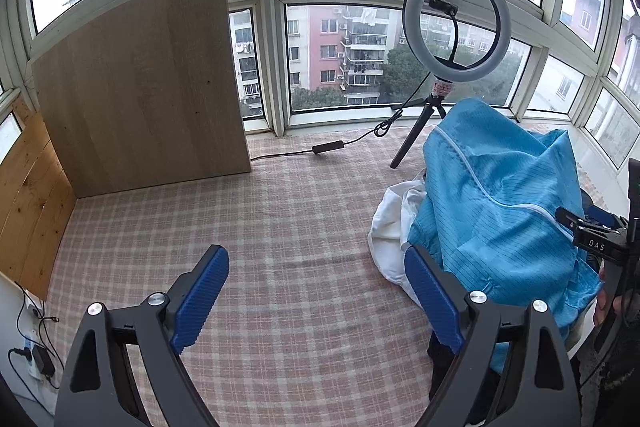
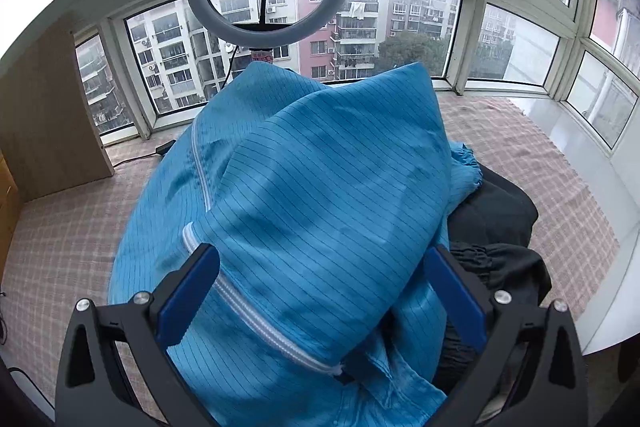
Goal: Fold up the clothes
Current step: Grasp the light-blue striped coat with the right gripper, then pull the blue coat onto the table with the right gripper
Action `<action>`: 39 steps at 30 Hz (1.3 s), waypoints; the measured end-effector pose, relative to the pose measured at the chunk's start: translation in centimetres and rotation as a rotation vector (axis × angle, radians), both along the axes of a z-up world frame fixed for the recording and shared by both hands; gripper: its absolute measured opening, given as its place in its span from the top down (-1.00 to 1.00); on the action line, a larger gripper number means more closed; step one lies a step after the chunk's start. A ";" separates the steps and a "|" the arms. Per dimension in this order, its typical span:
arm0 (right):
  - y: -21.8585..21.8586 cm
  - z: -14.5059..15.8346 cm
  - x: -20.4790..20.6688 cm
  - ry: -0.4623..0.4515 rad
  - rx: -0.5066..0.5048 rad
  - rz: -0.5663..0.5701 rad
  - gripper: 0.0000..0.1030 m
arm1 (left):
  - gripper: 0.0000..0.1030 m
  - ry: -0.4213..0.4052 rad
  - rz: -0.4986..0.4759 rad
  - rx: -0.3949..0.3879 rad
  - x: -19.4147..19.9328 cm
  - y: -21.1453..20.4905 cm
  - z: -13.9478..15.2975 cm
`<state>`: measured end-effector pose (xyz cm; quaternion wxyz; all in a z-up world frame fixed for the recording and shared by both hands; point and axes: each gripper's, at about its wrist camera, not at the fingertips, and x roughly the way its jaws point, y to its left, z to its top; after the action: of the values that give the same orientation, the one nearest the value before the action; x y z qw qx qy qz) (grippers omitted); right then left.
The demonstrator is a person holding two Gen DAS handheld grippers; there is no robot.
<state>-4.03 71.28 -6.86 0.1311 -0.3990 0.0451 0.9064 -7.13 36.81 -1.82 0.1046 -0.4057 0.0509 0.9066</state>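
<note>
A crumpled blue pinstriped jacket with a white zipper (image 2: 304, 195) is piled at the right edge of the pink checked tabletop (image 1: 280, 227). The left claw (image 1: 316, 303) is released over bare cloth; the right claw (image 2: 322, 303) is spread around the jacket, not clenched.

You see a blue pinstriped garment (image 2: 320, 195) with a white zipper, bunched high atop a pile; white cloth (image 1: 394, 223) and dark clothing (image 2: 496, 227), perhaps trousers, lie beneath.
</note>
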 end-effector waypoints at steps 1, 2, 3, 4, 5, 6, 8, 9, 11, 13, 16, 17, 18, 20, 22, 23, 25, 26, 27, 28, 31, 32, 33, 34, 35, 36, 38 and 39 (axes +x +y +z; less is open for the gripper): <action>-0.2 -0.2 -0.3 -0.002 0.011 0.013 -1.00 | -0.74 0.005 -0.002 -0.001 0.1 0.3 0.1; -0.3 -0.5 -0.6 -0.006 0.007 0.026 -1.00 | -0.74 0.010 -0.004 -0.003 0.2 0.6 0.2; -0.4 -0.8 -0.9 -0.011 0.001 0.040 -1.00 | -0.74 0.016 -0.006 -0.004 0.3 0.9 0.4; -0.4 -1.2 -1.1 -0.016 -0.005 0.053 -1.00 | -0.74 0.021 -0.008 -0.005 0.3 1.1 0.5; -0.5 -1.4 -1.3 -0.016 -0.018 0.064 -1.00 | -0.74 0.026 -0.011 -0.014 0.4 1.3 0.6; -0.5 -1.7 -1.4 -0.015 -0.033 0.074 -0.93 | -0.74 0.030 -0.013 -0.027 0.5 1.4 0.6; -0.4 -1.9 -1.4 -0.006 -0.078 0.097 -0.44 | -0.74 0.036 -0.014 -0.045 0.5 1.2 0.6; -0.2 -1.9 -1.3 0.002 -0.097 0.097 0.07 | -0.74 0.038 -0.013 -0.047 0.4 0.7 0.6; 0.4 -1.7 -0.8 0.025 -0.140 0.090 0.64 | -0.74 0.041 -0.011 -0.051 0.2 -0.3 0.7; 1.2 -1.1 0.1 0.075 -0.213 0.095 0.85 | -0.74 0.045 -0.009 -0.054 0.1 -1.3 0.7; 2.0 0.5 1.3 0.140 -0.269 0.080 0.94 | -0.74 0.050 -0.007 -0.060 -0.2 -2.8 0.7; 2.3 1.4 1.7 0.170 -0.290 0.071 0.94 | -0.74 0.052 -0.006 -0.061 -0.3 -3.3 0.8; 2.5 2.3 2.1 0.200 -0.312 0.063 0.95 | -0.74 0.053 -0.005 -0.063 -0.4 -3.8 0.8; 2.9 4.0 2.9 0.260 -0.355 0.047 0.96 | -0.74 0.057 -0.004 -0.067 -0.6 -4.8 0.8; 1.8 6.3 3.4 0.296 -0.276 0.062 0.97 | -0.74 0.059 0.005 -0.062 -0.8 -6.4 1.0; 1.1 7.2 3.3 0.291 -0.192 0.054 0.97 | -0.74 0.059 0.011 -0.053 -0.7 -7.4 1.2; 0.8 7.1 2.2 0.206 -0.145 0.022 0.75 | -0.74 0.061 0.018 -0.029 -0.5 -9.4 1.5; 1.0 6.7 2.0 0.174 -0.172 0.006 0.57 | -0.74 0.063 0.021 -0.025 -0.4 -10.2 1.6; 1.1 6.0 1.7 0.144 -0.208 -0.014 -0.01 | -0.74 0.065 0.023 -0.029 -0.3 -11.0 1.6; 1.2 5.3 1.5 0.113 -0.243 -0.035 -0.55 | -0.75 0.062 0.025 -0.032 -0.3 -11.6 1.5; 0.1 2.9 -0.3 0.023 -0.202 -0.063 -0.60 | -0.75 0.034 0.026 -0.027 -0.5 -13.1 0.8; -0.2 1.9 -1.0 -0.018 -0.161 -0.086 -0.60 | -0.75 0.022 0.024 -0.020 -0.6 -13.6 0.6; -0.3 0.6 -1.9 -0.059 -0.148 -0.090 -0.60 | -0.75 0.012 0.022 -0.012 -0.7 -13.9 0.4; -0.3 -0.8 -2.7 -0.100 -0.142 -0.090 -0.59 | -0.75 0.005 0.019 -0.006 -0.8 -14.2 0.2; -0.3 -2.1 -3.5 -0.141 -0.135 -0.090 -0.53 | -0.75 0.001 0.018 -0.003 -0.9 -14.3 0.0; 0.0 -2.7 -3.4 -0.137 -0.172 -0.086 0.16 | -0.75 0.004 0.017 -0.005 -0.9 -14.5 -0.1; 0.6 -3.6 -2.9 -0.110 -0.262 -0.075 0.84 | -0.75 0.017 0.017 -0.017 -0.8 -14.8 -0.2; 1.1 -3.0 -1.9 -0.051 -0.336 -0.088 0.90 | -0.75 0.027 0.022 -0.026 -0.8 -15.1 -0.3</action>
<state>-5.91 72.37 -9.89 0.1034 -0.4356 0.2101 0.8691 -7.89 21.70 -2.09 0.0887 -0.3951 0.0596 0.9124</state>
